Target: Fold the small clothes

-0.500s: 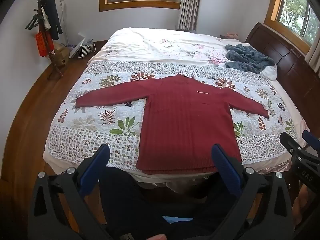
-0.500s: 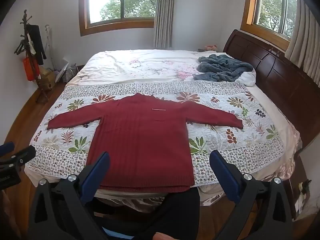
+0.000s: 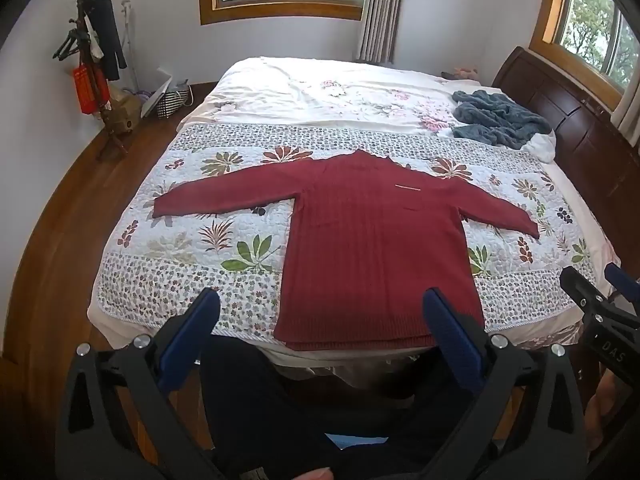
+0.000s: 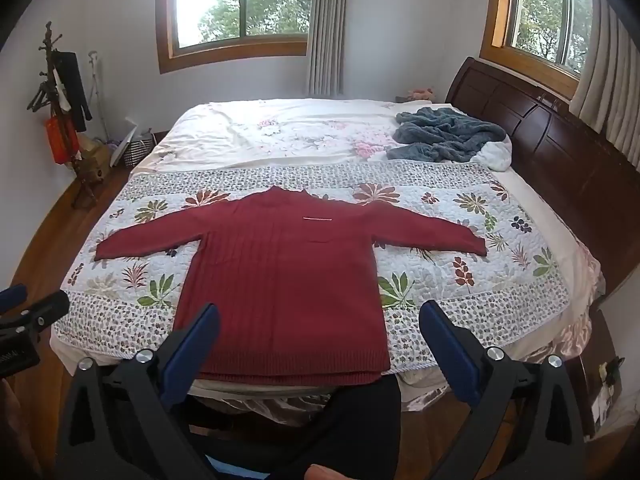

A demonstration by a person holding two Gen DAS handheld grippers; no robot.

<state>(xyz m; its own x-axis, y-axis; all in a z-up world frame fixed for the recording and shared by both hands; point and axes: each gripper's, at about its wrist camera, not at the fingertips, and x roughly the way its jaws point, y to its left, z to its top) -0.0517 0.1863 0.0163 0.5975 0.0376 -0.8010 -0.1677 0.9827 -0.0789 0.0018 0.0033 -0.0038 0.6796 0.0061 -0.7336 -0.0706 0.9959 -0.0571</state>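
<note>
On the quilt (image 3: 224, 240) at the foot of the bed (image 3: 320, 88), a dark red sweater (image 3: 372, 248) lay flat and fully spread, its hem reaching the near edge of the bed and its collar pointing toward the far side. Both sleeves stretched straight out to the sides, the cuffs resting on the leaf-printed quilt. The knit showed fine vertical ribs down the body and a tighter ribbed band along the hem. A short pale strip (image 4: 318, 219) ran across the chest just below the collar; whether it carried any lettering could not be told. A faint pocket-like outline sat just under it.

The left gripper (image 3: 322, 314) hung before the near edge of the bed, its blue-padded jaws spread wide and holding nothing, with the sweater's hem seen between them. The right gripper (image 4: 320, 326) hung likewise, jaws wide apart and empty, apart from the cloth. In the left wrist view the right gripper's black body at the right edge bore white letters that read "DAS".

A grey-blue blanket (image 4: 444, 134) lay crumpled near the dark wooden headboard (image 4: 560, 140), well apart from the sweater. A coat stand (image 3: 90, 64) stood by the left wall. The person's dark-clothed legs (image 3: 280, 400) showed below the grippers.
</note>
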